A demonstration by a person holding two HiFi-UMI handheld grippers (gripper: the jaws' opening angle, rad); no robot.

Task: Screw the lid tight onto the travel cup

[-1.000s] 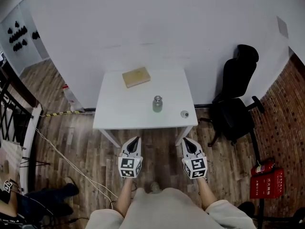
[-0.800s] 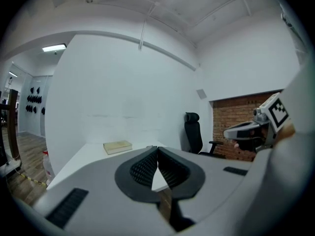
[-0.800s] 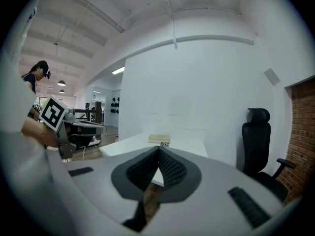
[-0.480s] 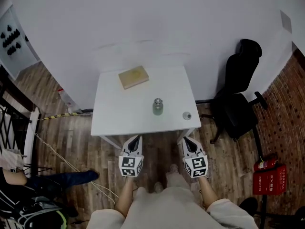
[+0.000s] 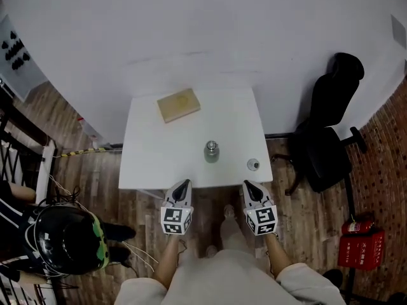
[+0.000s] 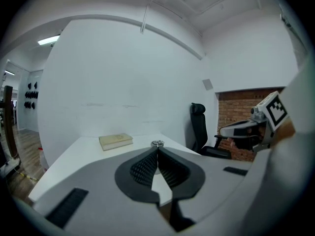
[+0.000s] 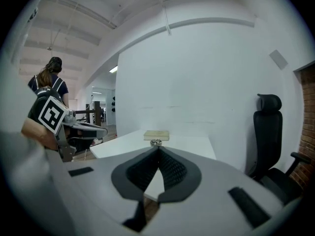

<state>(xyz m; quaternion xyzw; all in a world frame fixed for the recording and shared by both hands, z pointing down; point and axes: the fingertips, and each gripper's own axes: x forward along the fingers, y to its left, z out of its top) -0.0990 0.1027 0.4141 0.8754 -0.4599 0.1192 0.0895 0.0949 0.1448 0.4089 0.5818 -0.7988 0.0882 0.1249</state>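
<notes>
Centre of the head view: small greyish see-through travel cup [image 5: 211,151] with a silver top, upright on the white square worktop [image 5: 152,157], close to its near edge. Right of it and apart, by the worktop's lower right corner: small round grey lid [image 5: 253,164]. Upper left of the worktop: tan book [image 5: 179,105], lying flat. Lower middle, at the near edge: left hand-held gripper [image 5: 182,184] and right hand-held gripper [image 5: 247,185], both with jaws pressed together on nothing. Far right: black office chair [image 5: 331,132].
</notes>
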